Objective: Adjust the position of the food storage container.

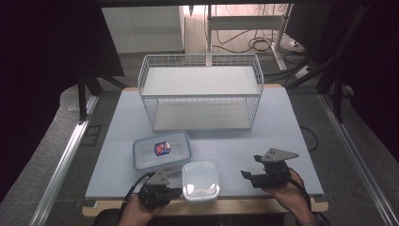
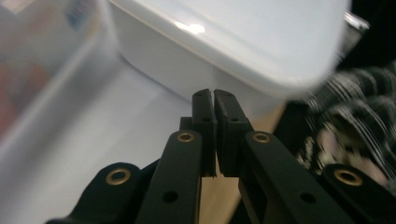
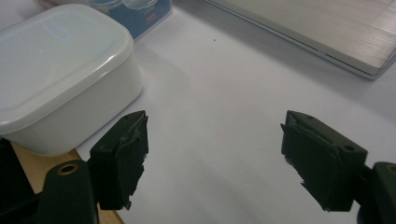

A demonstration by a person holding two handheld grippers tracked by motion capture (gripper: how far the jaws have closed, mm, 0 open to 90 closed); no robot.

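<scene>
The left gripper (image 1: pixel 175 192) is pinched closed, while the right gripper (image 1: pixel 249 167) gapes apart, seemingly level.

This looks like a lab or test room set up for recording, not a home; a pale table (image 1: pixel 282 117) stands alone on grey carpet (image 1: pixel 61 155), fenced by metal rails (image 1: pixel 61 174) on both sides; dark curtains (image 1: pixel 42 70) close off the left and right; loose cables (image 1: pixel 256 44) lie on the floor behind, beside a metal frame (image 1: pixel 244 21); a monitor (image 1: pixel 306 23) stands at the back right.
</scene>
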